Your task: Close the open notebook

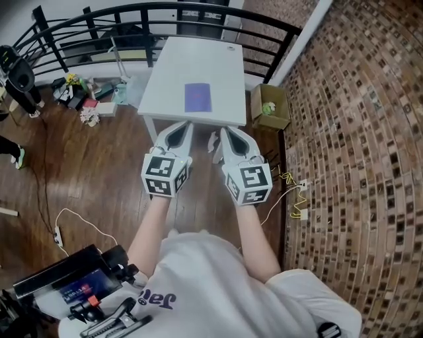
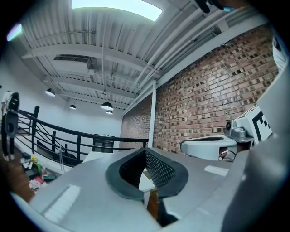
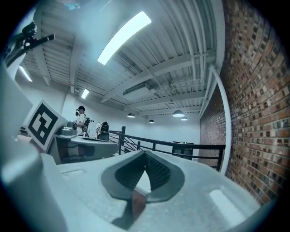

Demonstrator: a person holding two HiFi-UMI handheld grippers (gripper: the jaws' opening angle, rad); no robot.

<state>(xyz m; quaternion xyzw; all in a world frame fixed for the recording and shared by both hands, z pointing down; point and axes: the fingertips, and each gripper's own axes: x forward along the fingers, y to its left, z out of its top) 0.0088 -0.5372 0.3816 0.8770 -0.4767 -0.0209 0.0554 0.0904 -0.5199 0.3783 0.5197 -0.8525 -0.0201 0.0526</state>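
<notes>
Two grippers are held level and side by side over the wooden floor (image 1: pixel 99 178), short of the white table (image 1: pixel 165 72). The left gripper (image 1: pixel 182 127) has its jaws drawn in until the tips meet, with nothing between them; the right gripper (image 1: pixel 225 131) is the same, tips together and empty. The gripper views confirm this: the ribbed pads touch at the far end on the left gripper (image 2: pixel 146 149) and on the right gripper (image 3: pixel 145 153). The notebook (image 1: pixel 197 98) lies at 12 o'clock from both grippers, well apart from them, on the near half of the table top. It shows as one flat purple rectangle, its sides roughly parallel to the table edges; whether a page lies open cannot be told at this size. Bare white top surrounds it on every side. Beyond the table at 12 o'clock runs a black railing (image 1: pixel 86 20); at 3 o'clock stand a cardboard box (image 1: pixel 269 105) and a brick wall (image 1: pixel 357 132).
</notes>
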